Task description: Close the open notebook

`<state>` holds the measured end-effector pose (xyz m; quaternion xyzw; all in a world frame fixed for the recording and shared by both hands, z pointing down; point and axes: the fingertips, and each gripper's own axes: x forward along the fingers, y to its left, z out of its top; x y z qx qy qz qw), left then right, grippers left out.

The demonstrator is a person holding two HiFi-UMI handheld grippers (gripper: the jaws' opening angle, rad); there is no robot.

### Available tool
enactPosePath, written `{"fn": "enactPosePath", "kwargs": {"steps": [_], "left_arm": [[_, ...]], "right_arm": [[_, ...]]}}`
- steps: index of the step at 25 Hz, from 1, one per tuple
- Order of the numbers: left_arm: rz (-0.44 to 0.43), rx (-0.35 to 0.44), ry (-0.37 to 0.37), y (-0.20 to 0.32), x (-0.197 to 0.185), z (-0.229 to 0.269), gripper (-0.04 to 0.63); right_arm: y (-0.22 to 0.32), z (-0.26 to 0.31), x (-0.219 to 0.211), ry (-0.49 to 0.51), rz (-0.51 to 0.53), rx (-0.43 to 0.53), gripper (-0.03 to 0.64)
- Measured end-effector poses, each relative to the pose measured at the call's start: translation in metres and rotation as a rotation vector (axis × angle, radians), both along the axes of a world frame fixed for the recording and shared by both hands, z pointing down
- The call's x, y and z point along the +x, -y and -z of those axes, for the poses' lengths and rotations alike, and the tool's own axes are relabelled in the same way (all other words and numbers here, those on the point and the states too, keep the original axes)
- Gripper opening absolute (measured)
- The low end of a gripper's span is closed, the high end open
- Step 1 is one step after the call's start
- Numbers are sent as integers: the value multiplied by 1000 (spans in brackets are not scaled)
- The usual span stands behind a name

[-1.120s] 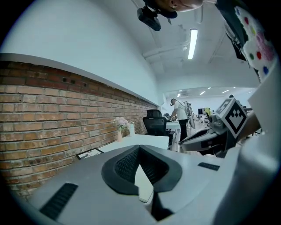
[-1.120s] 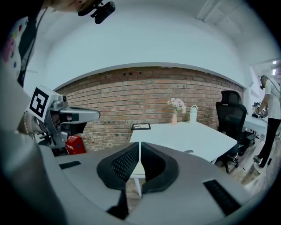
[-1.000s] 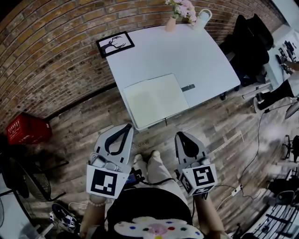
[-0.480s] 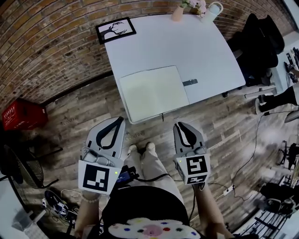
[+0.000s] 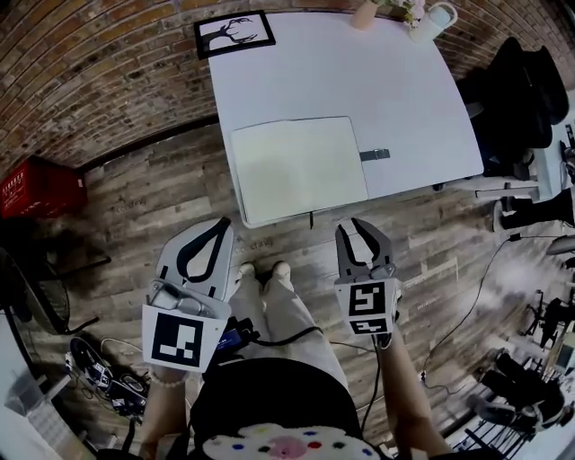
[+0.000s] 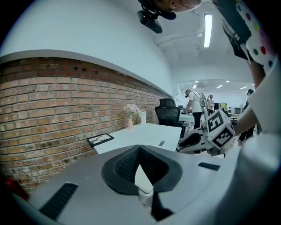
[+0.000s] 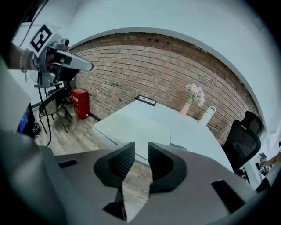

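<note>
The open notebook [image 5: 296, 169] lies flat with blank cream pages at the near edge of the white table [image 5: 404, 99]. Both grippers hover over the wooden floor short of the table, apart from the notebook. My left gripper [image 5: 221, 223] is shut with nothing in it; its tips meet in the left gripper view [image 6: 139, 147], where a strip of the notebook [image 6: 142, 176] shows behind them. My right gripper [image 5: 357, 226] has just been opening, and a narrow gap [image 7: 141, 149] stands between its pads with nothing in it. The notebook [image 7: 138, 127] lies ahead of it.
A small dark object [image 5: 375, 154] lies just right of the notebook. A black-framed picture [image 5: 235, 33], a vase of pink flowers [image 5: 364, 13] and a white jug [image 5: 431, 18] stand at the table's far end. A black chair [image 5: 521, 90] is at right, a red crate [image 5: 36, 189] at left.
Both grippers have sunk and drawn back toward the person's body. The right gripper has rolled and its jaws have parted. The notebook has not moved on the table.
</note>
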<state>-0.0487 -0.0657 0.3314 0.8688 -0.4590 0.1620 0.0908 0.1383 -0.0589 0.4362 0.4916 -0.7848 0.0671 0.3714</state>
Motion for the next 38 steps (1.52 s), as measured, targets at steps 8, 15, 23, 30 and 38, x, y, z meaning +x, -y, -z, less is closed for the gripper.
{"fn": "enactPosePath", "kwargs": {"steps": [8, 15, 23, 30, 38], "left_arm": [[74, -36, 14, -3, -5, -14, 15], [143, -61, 19, -4, -10, -24, 15], [176, -74, 27, -5, -8, -32, 15], [182, -81, 30, -4, -3, -35, 15], [182, -86, 28, -5, 3, -37, 15]], "right_arm": [[11, -41, 7, -185, 157, -18, 123], [23, -70, 18, -343, 271, -24, 125], [34, -90, 34, -450, 333, -37, 124], [38, -98, 40, -543, 390, -17, 124], [42, -96, 48, -539, 377, -13, 124]]}}
